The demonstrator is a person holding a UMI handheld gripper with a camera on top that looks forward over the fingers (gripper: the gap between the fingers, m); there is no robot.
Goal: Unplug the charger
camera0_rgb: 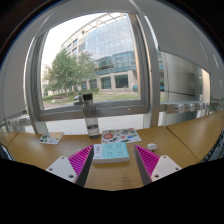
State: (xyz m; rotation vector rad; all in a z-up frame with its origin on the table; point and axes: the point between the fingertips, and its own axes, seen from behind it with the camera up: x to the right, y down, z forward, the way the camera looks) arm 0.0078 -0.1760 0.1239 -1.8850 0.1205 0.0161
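Between the parted fingers of the tool (pixel 113 163), which grips nothing, a light blue book (pixel 111 152) lies on the wooden surface (pixel 185 135). Beyond it a dark upright charger (pixel 90 113) stands before the window (pixel 100 55).

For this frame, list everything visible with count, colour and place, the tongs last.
Desk: one, wooden, under everything, running to the window.
Book: one, light blue, flat on the desk between the fingers, not gripped.
Printed sheet: one, multicoloured, beyond the book.
Dark upright object: one, black, at the window sill; too small to identify.
Window: one, large, showing a glass building and trees.
Tongs: one pair, open, pink pads.
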